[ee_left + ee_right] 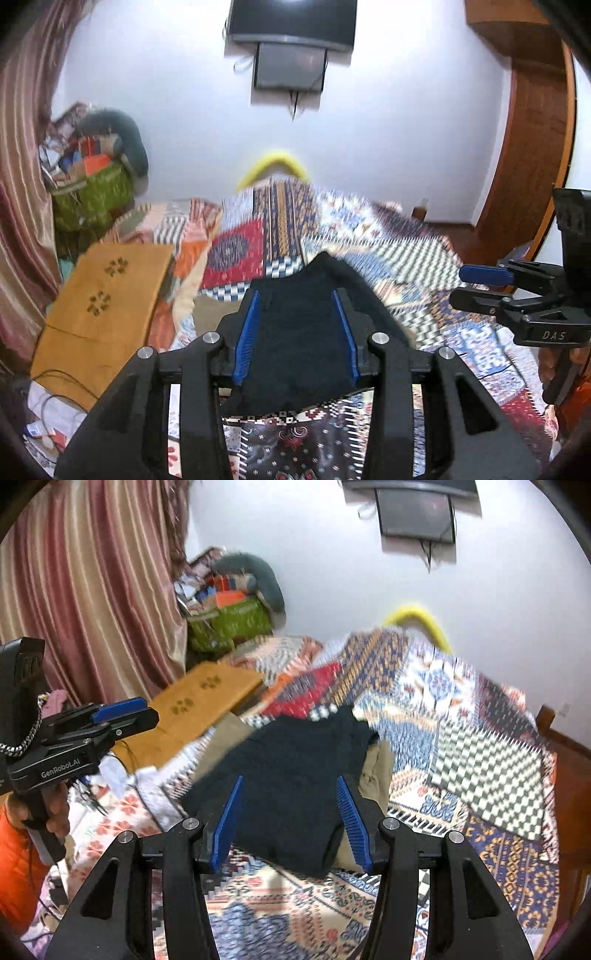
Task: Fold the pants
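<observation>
Dark navy pants [295,775] lie bunched on patterned bedspread [480,760], on top of tan garment [376,771], between both your tools. Your left gripper [299,332] frames the pile, jaws parted, nothing clamped. Your right gripper [291,819] likewise gapped, pads clear of cloth, holding nothing. Both hover above fabric, likely so you can pick next fold edge. Views blurred.

Each camera looks forward and down along its own tool, close above the bed [424,236]. Both share the dark pants [295,775], the white wall [388,129] and each other's tool.
</observation>
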A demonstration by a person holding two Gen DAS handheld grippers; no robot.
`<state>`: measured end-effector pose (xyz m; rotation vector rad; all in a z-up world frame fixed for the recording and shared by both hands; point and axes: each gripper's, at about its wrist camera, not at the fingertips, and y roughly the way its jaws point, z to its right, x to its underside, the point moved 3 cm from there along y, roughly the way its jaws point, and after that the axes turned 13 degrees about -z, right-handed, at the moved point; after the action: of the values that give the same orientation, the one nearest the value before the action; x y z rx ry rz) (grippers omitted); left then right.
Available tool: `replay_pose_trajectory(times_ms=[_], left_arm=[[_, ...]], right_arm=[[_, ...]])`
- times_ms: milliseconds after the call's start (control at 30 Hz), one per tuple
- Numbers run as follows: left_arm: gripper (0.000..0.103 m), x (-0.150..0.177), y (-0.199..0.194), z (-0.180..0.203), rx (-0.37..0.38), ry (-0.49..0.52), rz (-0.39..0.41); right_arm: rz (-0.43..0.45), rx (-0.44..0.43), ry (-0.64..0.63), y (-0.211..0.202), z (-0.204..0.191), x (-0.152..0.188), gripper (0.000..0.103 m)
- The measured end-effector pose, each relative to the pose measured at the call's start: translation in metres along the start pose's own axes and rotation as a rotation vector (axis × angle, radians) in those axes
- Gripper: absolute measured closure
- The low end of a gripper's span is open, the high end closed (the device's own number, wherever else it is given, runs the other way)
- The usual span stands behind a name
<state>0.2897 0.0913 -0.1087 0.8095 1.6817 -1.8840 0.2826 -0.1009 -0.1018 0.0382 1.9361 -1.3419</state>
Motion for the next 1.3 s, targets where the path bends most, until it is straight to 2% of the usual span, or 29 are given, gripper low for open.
replay_pose_trajectory(times_ms=[300, 500, 533, 633, 700, 833, 867, 900, 967, 1033, 1300], left_arm=[[0.064, 0.012, -0.117, 0.028, -0.002, 0.0, 0.188], [0.062, 0.029, -0.17, 0.05, -0.004, 0.011, 0.269], [0.061, 0.031, -0.175, 0.053, -0.001, 0.015, 0.279], [0.052, 0.039, -0.192, 0.063, -0.003, 0.022, 0.316], [0.038, 0.044, -0.2, 0.068, -0.017, 0.019, 0.34], [0.031, 0.053, -0.211, 0.073, -0.032, 0.011, 0.362], [0.024, 0.055, -0.212, 0.073, -0.039, 0.008, 0.366], [0.013, 0.057, -0.213, 0.074, -0.049, 0.004, 0.372], [0.004, 0.063, -0.216, 0.076, -0.078, -0.005, 0.395], [0.003, 0.066, -0.215, 0.076, -0.093, 0.003, 0.399], [0.001, 0.071, -0.212, 0.072, -0.086, -0.016, 0.38]], right_arm=[[0.222, 0.01, -0.068, -0.098, -0.054, 0.012, 0.052], [0.354, 0.014, -0.077, -0.143, -0.079, 0.03, 0.052], [0.367, 0.008, -0.08, -0.147, -0.081, 0.033, 0.048], [0.425, 0.015, -0.084, -0.161, -0.091, 0.043, 0.036], [0.454, 0.04, -0.086, -0.168, -0.096, 0.048, 0.031], [0.491, 0.062, -0.072, -0.176, -0.101, 0.054, 0.019], [0.492, 0.062, -0.066, -0.176, -0.101, 0.055, 0.019], [0.492, 0.065, -0.061, -0.177, -0.102, 0.056, 0.018], [0.492, 0.075, -0.051, -0.176, -0.101, 0.055, 0.013], [0.501, 0.082, -0.044, -0.178, -0.102, 0.057, 0.001], [0.493, 0.087, 0.008, -0.178, -0.097, 0.065, 0.0]])
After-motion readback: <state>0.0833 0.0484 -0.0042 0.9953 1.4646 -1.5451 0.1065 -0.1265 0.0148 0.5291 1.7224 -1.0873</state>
